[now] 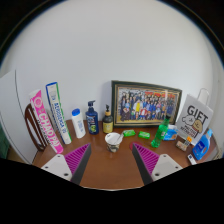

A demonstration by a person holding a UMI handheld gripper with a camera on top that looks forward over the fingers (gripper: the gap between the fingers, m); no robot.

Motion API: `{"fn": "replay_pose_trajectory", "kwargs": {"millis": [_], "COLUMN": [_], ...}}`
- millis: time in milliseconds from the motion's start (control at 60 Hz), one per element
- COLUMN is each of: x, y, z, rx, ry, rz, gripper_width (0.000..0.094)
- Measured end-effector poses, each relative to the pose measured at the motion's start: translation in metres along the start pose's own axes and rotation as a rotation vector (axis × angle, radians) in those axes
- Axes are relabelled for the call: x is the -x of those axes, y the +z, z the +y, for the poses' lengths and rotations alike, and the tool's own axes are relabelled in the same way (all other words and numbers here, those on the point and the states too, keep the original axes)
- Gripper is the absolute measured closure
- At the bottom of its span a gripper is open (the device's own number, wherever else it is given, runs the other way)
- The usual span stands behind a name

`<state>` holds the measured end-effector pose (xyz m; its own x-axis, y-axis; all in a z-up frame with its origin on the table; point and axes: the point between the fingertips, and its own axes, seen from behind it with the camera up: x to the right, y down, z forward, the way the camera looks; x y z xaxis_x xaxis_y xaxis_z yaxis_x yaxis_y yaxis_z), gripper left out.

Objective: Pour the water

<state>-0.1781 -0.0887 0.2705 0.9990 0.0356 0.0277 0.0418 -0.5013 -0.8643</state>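
Observation:
A small white cup stands on the brown wooden table, just ahead of my fingers and between their lines. A white bottle with a blue label and a dark blue pump bottle stand behind it to the left. My gripper is open and empty, its magenta pads wide apart above the bare table.
A framed group photo leans on the white wall at the back. Tall boxes stand at the left. Green packets, a green bottle and a gift bag crowd the right.

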Motion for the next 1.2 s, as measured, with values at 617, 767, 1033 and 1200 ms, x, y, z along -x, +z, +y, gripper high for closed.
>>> {"fn": "replay_pose_trajectory", "kwargs": {"millis": [617, 767, 1033, 1200], "x": [-0.174, -0.227, -0.294, -0.307], "y": [0.106, 0.162, 0.253, 0.295], "z": [0.056, 0.057, 0.054, 0.057], "rx": [-0.003, -0.056, -0.117, -0.127], "ry": [0.039, 0.072, 0.101, 0.114], "rz": [0.091, 0.121, 0.160, 0.159], "gripper_width": [0.0080, 0.0079, 0.0085, 0.0097]}}
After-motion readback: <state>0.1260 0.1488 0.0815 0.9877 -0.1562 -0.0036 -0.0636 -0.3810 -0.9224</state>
